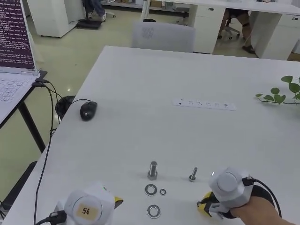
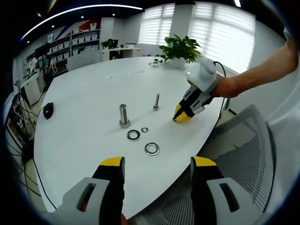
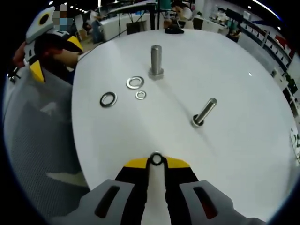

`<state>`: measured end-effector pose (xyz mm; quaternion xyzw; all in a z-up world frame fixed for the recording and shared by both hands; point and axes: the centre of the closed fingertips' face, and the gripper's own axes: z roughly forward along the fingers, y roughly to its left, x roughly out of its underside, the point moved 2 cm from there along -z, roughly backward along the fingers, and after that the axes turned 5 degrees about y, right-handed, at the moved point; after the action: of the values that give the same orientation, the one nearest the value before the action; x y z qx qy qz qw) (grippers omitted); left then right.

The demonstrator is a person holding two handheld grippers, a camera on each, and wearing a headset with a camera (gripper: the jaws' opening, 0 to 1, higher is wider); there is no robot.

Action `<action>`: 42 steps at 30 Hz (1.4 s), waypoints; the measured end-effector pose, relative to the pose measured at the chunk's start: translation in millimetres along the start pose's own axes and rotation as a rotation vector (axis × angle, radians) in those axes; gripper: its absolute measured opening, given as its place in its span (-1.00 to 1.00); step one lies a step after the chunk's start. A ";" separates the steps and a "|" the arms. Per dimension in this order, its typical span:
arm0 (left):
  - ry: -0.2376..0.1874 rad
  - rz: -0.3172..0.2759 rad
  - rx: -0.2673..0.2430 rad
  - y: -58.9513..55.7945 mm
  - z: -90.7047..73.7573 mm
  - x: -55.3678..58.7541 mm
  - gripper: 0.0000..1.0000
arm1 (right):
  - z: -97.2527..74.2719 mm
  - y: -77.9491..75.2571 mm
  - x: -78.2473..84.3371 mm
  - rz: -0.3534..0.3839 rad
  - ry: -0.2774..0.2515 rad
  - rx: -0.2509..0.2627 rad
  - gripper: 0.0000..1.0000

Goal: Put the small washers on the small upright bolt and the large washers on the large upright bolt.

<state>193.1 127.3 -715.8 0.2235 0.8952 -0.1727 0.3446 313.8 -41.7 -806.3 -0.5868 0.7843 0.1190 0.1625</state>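
Observation:
The large upright bolt (image 1: 153,170) and the small upright bolt (image 1: 193,175) stand near the white table's front edge. In front of them lie two large washers (image 1: 150,190) (image 1: 153,211) and one small washer (image 1: 162,191). My right gripper (image 3: 156,161) is shut on a small washer (image 3: 156,159); the gripper sits low, in front of and right of the small bolt (image 3: 205,111). In the left gripper view, my left gripper (image 2: 158,165) is open with nothing between its jaws. It is off the table's front edge, short of the nearest large washer (image 2: 152,149).
A black mouse (image 1: 88,110) lies at the table's left edge. A white power strip (image 1: 203,104) lies further back, and a plant (image 1: 281,93) at the far right. A laptop (image 1: 14,47) stands on a side desk, and a grey chair (image 1: 162,36) beyond the table.

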 end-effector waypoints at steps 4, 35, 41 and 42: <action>-0.001 -0.002 -0.004 1.5 -1.1 -0.1 0.12 | 0.2 1.4 -2.8 0.012 -0.014 -0.006 -0.74; -0.005 -0.010 -0.005 3.3 -0.9 0.9 0.12 | -57.9 -48.5 -40.1 0.009 -0.138 0.085 -0.74; -0.006 -0.007 -0.005 2.6 -0.1 -0.2 0.12 | -56.6 -57.6 -58.0 -0.048 -0.109 0.074 -0.74; -0.006 -0.007 -0.005 2.7 -0.2 -0.4 0.12 | -54.5 -59.1 -60.1 -0.065 -0.096 0.075 -0.74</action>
<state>194.6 129.6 -715.8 0.2189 0.8955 -0.1722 0.3471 379.7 -26.0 -732.3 -0.5989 0.7601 0.1123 0.2257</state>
